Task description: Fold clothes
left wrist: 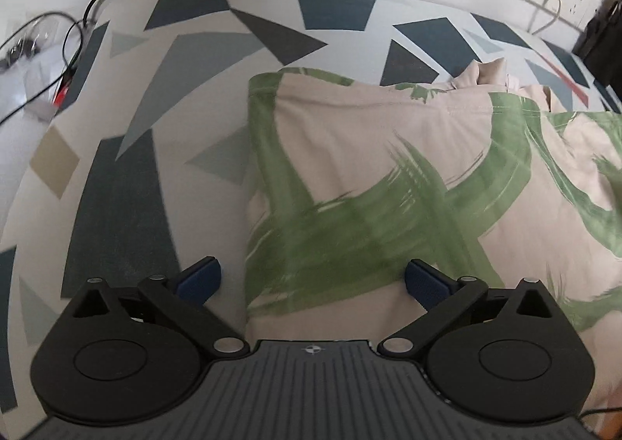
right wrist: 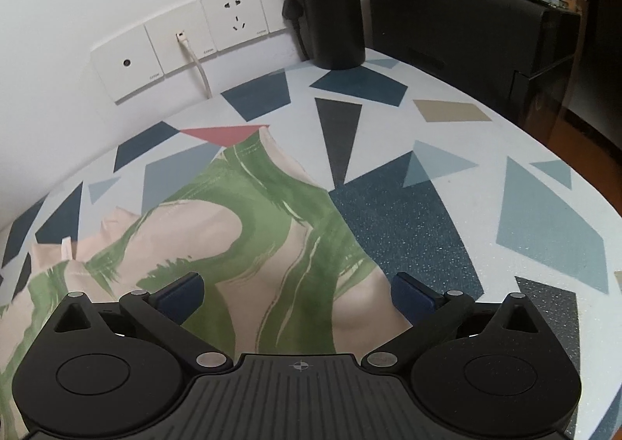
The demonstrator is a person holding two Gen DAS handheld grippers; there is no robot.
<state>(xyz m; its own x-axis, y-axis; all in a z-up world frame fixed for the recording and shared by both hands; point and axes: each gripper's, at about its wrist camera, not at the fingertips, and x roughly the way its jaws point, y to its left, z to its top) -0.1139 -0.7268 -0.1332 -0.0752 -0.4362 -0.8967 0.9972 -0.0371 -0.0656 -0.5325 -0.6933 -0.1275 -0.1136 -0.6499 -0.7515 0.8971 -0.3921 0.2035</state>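
Garment (left wrist: 388, 175) — soft, light, likely to sag and crease; take its near corners. Left gripper (left wrist: 313, 280) and right gripper (right wrist: 297, 294) both spread wide — holding nothing.

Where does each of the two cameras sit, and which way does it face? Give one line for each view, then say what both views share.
Left wrist view: sits on the left tool, looks steeply down over the left edge of the green-patterned garment toward the wall; only its open blue fingers show.
Right wrist view: sits on the right tool, looks down over the garment's right edge toward a black bottle; only its open fingers show.
Shared: the garment, the geometric-patterned tabletop, and the wall sockets.
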